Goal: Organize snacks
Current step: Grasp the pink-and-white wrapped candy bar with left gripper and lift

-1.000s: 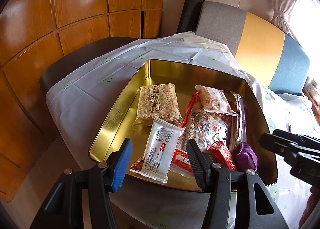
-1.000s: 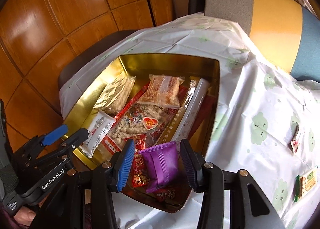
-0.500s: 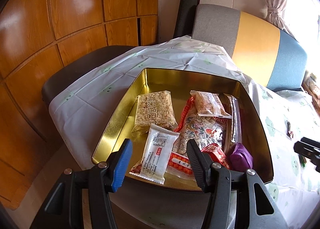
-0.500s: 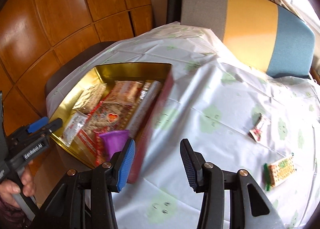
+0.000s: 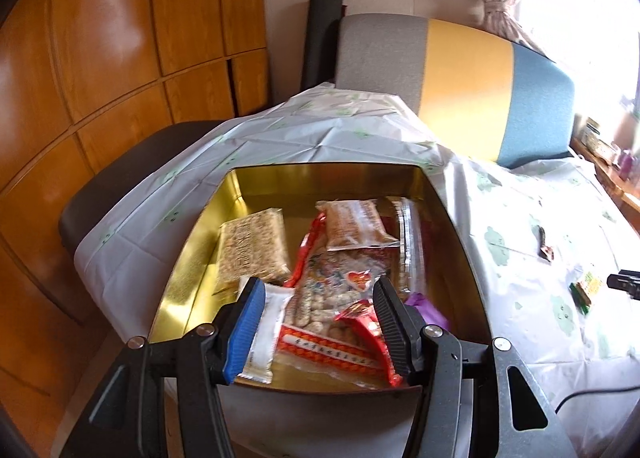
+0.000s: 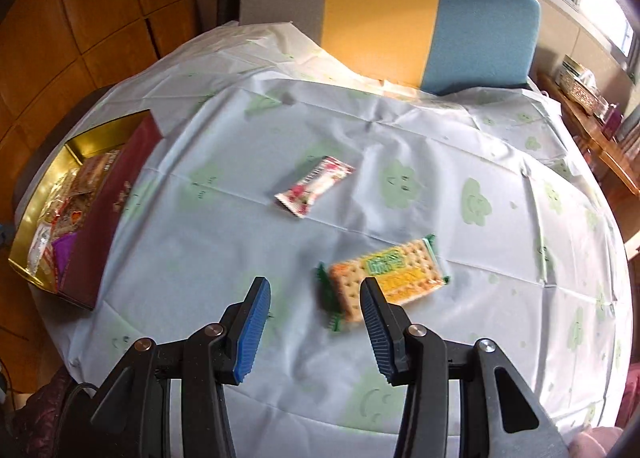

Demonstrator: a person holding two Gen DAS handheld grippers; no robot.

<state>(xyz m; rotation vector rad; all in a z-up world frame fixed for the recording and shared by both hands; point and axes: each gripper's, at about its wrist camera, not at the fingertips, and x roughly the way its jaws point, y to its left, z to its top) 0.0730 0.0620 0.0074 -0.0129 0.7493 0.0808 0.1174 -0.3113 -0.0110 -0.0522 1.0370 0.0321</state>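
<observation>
A gold tin box (image 5: 312, 178) with dark red outer walls (image 6: 116, 202) sits at the table's left end, filled with several snack packets. My left gripper (image 5: 316, 322) is open and empty, hovering over the tin's near edge. My right gripper (image 6: 314, 322) is open and empty, just above the tablecloth. A yellow-green cracker packet (image 6: 386, 274) lies right in front of its right finger. A small white-and-pink candy packet (image 6: 314, 186) lies farther out. Both loose packets show small in the left wrist view: the cracker packet (image 5: 585, 290) and the candy packet (image 5: 545, 244).
The table carries a white cloth with green cloud prints (image 6: 400, 138). A grey, yellow and blue chair back (image 6: 388, 14) stands behind the table. Wooden wall panels (image 5: 100, 58) are on the left. A wooden shelf with items (image 6: 592, 106) is at the right.
My right gripper has swung right, away from the tin, out over the loose packets on the cloth. My left gripper has stayed over the tin, shifting slightly.
</observation>
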